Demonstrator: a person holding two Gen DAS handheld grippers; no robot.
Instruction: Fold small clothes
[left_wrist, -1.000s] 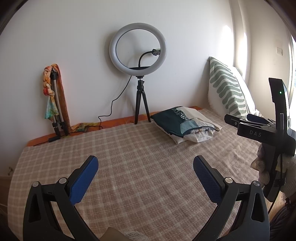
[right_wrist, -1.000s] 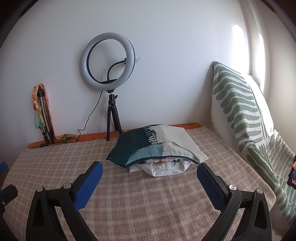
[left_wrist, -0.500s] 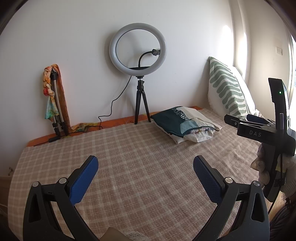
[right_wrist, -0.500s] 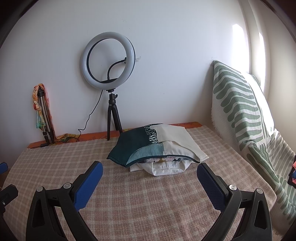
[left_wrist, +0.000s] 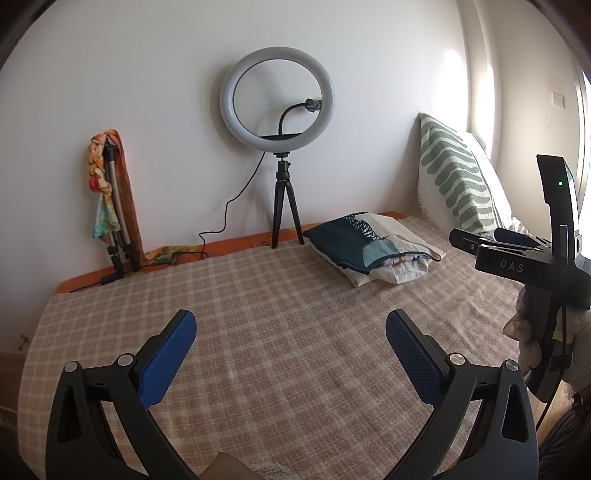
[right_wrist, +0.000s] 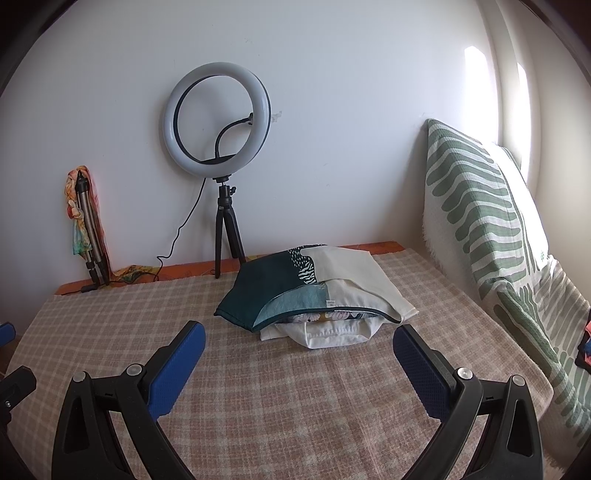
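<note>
Checked bedspread (right_wrist: 295, 406) lay bare across the lower frame beneath the left gripper (left_wrist: 291, 354) and right gripper (right_wrist: 299, 360), both spread wide, holding nothing. Behind stood a ring light (right_wrist: 217, 114) and folded tripod (right_wrist: 86, 229); a striped pillow (right_wrist: 480, 229) walled the right edge. Folded clothes (right_wrist: 314, 291), teal over white, sat centre frame.

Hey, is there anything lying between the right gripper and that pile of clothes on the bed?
Nothing visible. Only bare checkered blanket lies between the open right hand-held gripper and the pile of clothes.
</note>
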